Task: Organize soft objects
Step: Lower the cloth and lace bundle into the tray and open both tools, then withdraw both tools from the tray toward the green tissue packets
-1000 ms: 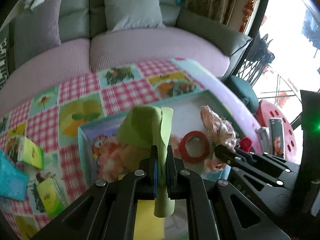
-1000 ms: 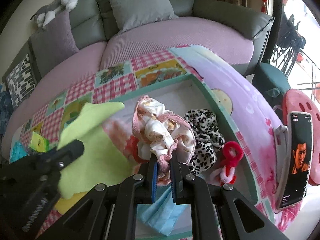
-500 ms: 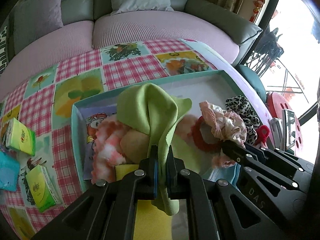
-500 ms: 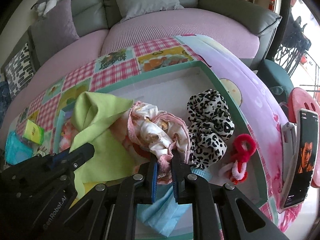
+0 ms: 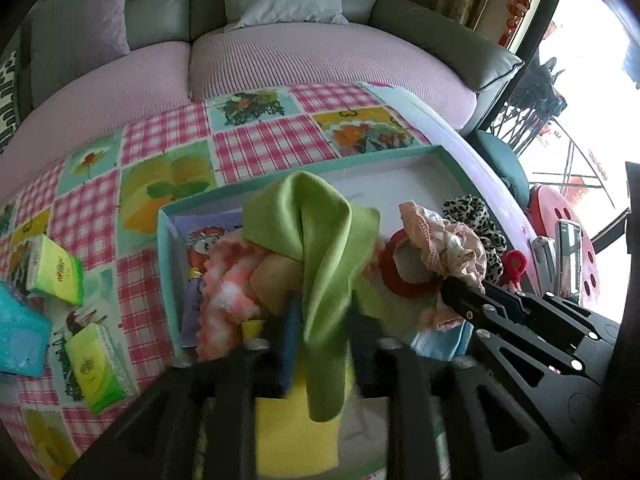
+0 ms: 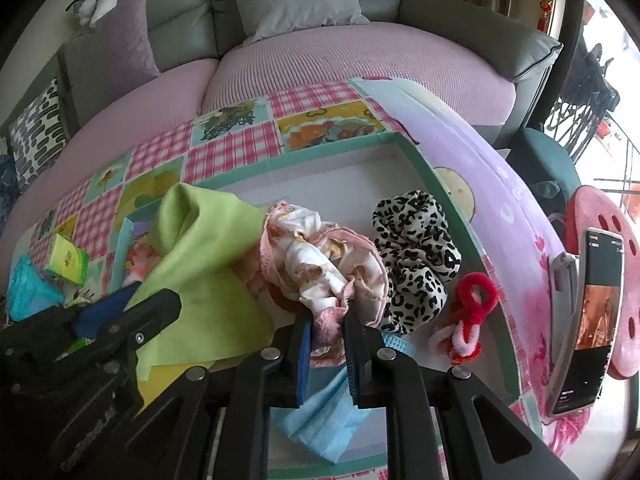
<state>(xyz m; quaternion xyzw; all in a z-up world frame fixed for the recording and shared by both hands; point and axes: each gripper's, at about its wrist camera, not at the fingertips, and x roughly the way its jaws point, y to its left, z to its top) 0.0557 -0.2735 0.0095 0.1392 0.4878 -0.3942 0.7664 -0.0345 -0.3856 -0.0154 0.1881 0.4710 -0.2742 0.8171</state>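
Observation:
A teal-rimmed box (image 5: 360,160) on the table holds several soft things. A green cloth (image 5: 316,232) drapes over them, and its tail hangs between the fingers of my left gripper (image 5: 326,332). That gripper's jaws are opening, and the pads stand clear of the cloth. My right gripper (image 6: 328,340) is shut on the lower edge of a pink floral scrunchie (image 6: 320,256) over the box. A leopard-print scrunchie (image 6: 416,256) and a red-and-white one (image 6: 472,312) lie to its right. A blue face mask (image 6: 316,412) lies under the right fingers.
Tissue packs (image 5: 56,268) and a blue pack (image 5: 20,332) lie on the checked tablecloth (image 5: 260,144) left of the box. A phone on a stand (image 6: 588,320) and a pink stool (image 6: 608,260) are at the right. A sofa (image 5: 320,60) runs behind the table.
My left gripper's jaws have spread apart and let go of the green cloth, which still hangs between them. The right gripper keeps its hold on the pink scrunchie.

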